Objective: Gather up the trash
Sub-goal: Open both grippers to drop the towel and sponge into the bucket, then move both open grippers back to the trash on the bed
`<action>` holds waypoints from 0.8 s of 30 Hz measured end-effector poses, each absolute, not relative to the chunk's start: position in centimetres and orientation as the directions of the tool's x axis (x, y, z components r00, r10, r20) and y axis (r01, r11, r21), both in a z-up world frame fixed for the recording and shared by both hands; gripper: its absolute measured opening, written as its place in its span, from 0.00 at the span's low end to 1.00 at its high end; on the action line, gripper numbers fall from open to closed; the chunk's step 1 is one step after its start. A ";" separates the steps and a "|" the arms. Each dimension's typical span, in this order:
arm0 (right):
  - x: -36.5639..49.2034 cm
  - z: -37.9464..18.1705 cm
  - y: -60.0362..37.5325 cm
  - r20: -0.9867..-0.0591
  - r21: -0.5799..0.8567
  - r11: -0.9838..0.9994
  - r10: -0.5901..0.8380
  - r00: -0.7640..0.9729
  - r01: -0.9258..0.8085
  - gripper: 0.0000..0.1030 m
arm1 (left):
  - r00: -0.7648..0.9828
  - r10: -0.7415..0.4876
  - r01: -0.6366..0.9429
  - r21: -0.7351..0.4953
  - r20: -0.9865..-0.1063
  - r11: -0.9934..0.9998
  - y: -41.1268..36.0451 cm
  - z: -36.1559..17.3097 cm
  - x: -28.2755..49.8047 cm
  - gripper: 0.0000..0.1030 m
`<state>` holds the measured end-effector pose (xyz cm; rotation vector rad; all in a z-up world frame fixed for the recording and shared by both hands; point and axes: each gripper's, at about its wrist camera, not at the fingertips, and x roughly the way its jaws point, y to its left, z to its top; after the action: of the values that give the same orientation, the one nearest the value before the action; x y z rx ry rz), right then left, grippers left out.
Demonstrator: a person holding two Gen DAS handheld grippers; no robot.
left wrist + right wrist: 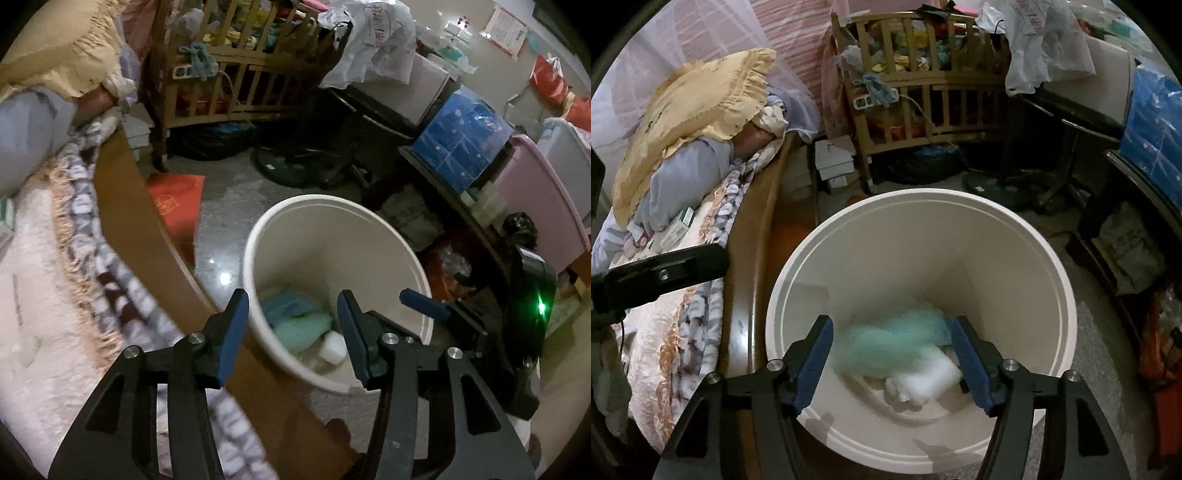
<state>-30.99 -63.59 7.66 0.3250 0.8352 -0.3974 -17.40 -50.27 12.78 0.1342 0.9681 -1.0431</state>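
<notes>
Left gripper, black frame, blue pads: jaws parted, nothing between them, poised over the near rim of the bin. Right gripper, same make: jaws spread wider, nothing clamped; blurred trash shows in the gap, lying below in the bin.

Round white plastic waste bin: upright on the floor, just beside the curved brown wooden bed edge on its left; rim unobstructed, mouth fully open.

Contents: crumpled teal plastic wrapper, white crumpled wad, both on the bin bottom.

Left: patterned quilt, yellow frilled pillow.

Behind: strip of bare grey floor, then wooden slatted crib.

Right: dark low shelf with blue carton, close to the bin.
</notes>
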 end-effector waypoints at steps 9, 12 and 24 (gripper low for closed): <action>-30.1 7.9 -61.4 -0.754 0.154 0.903 -0.156 0.638 0.402 0.69 | 0.258 -0.613 0.762 -0.233 -0.747 0.605 -45.7 13.7 -17.6 0.47; -29.8 8.1 -60.3 -0.743 0.165 0.913 -0.134 0.656 0.373 0.69 | 0.289 -0.598 0.754 -0.207 -0.748 0.623 -44.1 13.8 -17.5 0.47; -28.1 9.8 -53.3 -0.700 0.224 0.953 0.010 0.714 0.206 0.70 | 0.359 -0.524 0.700 -0.149 -0.773 0.699 -36.1 14.1 -17.7 0.47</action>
<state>-28.09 -53.32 9.79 0.2969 0.7709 -0.1102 -17.70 -36.09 14.06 0.2206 0.9059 -0.7975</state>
